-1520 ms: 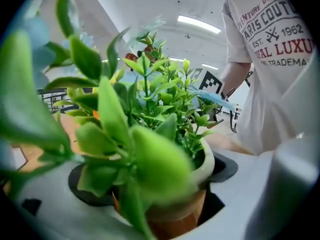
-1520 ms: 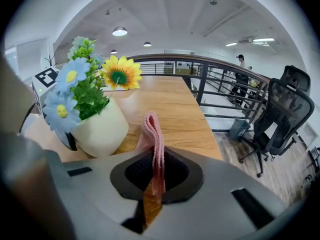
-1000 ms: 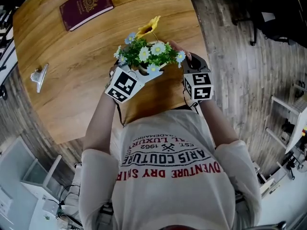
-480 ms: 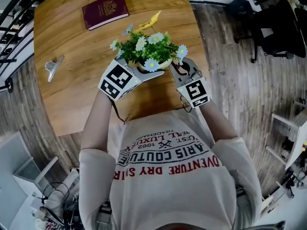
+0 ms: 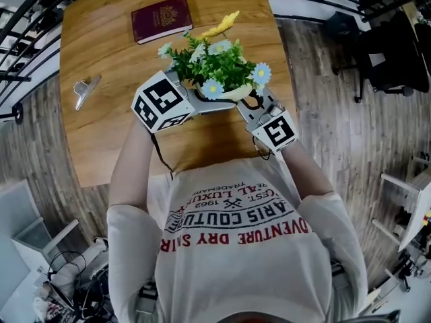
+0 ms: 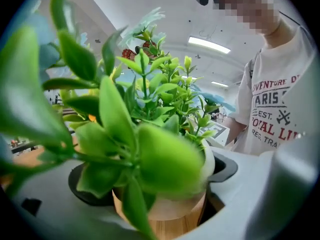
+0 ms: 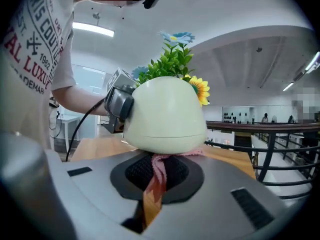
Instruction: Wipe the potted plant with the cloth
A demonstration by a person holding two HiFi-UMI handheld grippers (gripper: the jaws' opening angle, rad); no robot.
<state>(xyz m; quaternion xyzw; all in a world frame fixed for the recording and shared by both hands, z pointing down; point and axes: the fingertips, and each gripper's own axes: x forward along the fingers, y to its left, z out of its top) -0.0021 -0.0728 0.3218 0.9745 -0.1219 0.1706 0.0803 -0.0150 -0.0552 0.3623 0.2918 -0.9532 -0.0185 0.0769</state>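
The potted plant [image 5: 214,60], green leaves with white, blue and yellow flowers in a cream pot [image 5: 237,94], is held up over the wooden table [image 5: 108,133]. My left gripper [image 5: 199,103] is shut on the pot's sides; in the left gripper view the pot [image 6: 172,211] fills the space between the jaws, with blurred leaves [image 6: 145,119] in front. My right gripper [image 5: 254,108] is shut on a pink and orange cloth [image 7: 156,181], and the cloth's top edge is pressed against the rounded cream pot [image 7: 165,114]. The left gripper [image 7: 119,104] shows behind that pot.
A maroon booklet [image 5: 161,19] lies at the table's far side and a metal clip [image 5: 86,89] near its left edge. Dark railings [image 5: 27,19] run at upper left. A black chair [image 5: 390,52] stands on the plank floor to the right.
The left gripper has turned the plant, so its marker cube now faces differently. The right gripper has shifted a little along the pot. The head view has drifted over the table.
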